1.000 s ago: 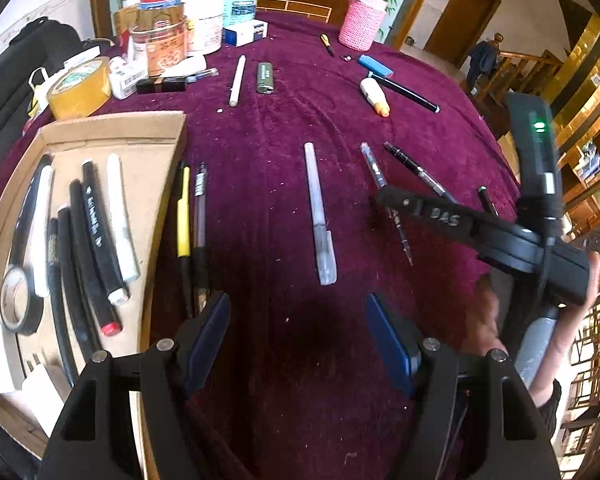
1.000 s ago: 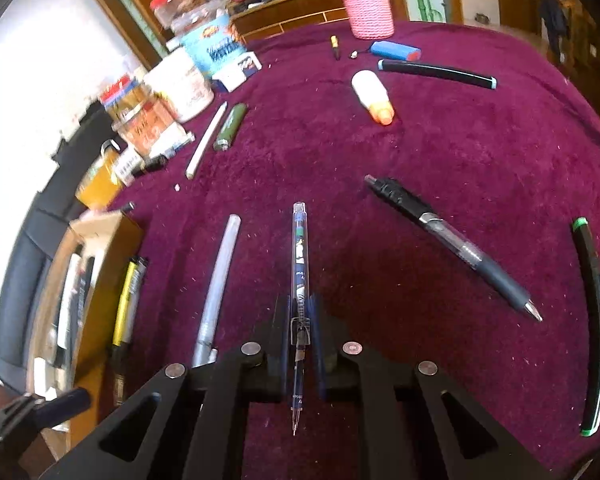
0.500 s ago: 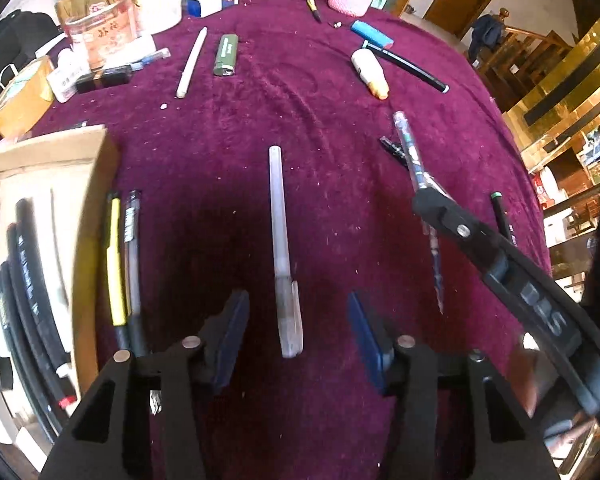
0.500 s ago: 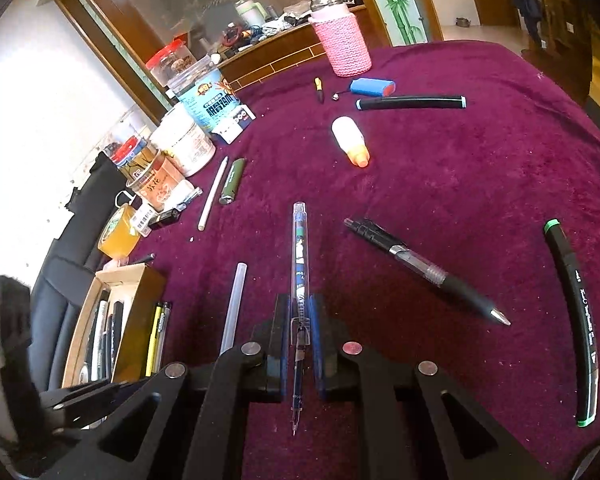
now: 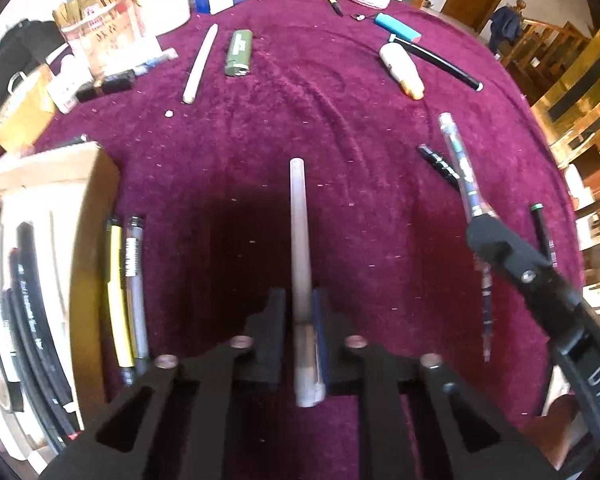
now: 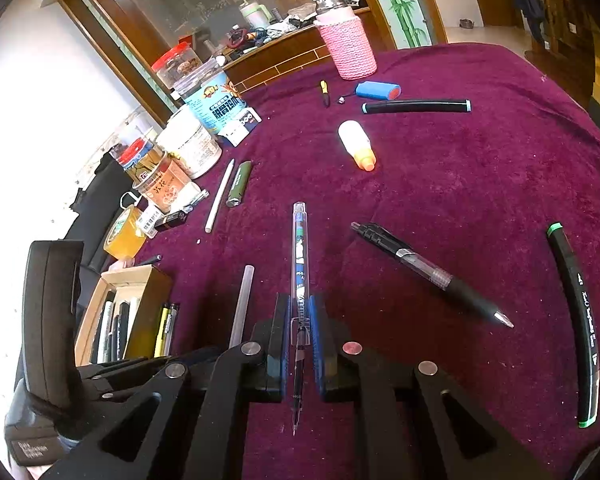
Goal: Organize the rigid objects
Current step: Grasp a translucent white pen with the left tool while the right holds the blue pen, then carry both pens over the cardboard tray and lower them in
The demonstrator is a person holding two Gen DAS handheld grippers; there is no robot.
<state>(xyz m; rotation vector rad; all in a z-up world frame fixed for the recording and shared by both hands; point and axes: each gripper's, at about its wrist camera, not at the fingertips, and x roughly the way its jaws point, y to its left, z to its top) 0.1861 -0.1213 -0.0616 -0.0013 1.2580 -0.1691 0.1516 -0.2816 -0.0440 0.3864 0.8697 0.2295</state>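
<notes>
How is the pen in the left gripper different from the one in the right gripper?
The frosted white pen is plain and opaque; the clear patterned pen shows a blue printed insert. The white pen is capped and blunt; the patterned pen's bare tip points back below the fingers. Both are clamped lengthwise, one in the left gripper, one in the right gripper.

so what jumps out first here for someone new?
Both grippers are shut on pens: the left gripper clamps a frosted white pen and the right gripper a clear patterned pen, both pointing across the maroon tablecloth. On the left, a cardboard tray already holds markers, with loose pens scattered elsewhere on the cloth.
</notes>
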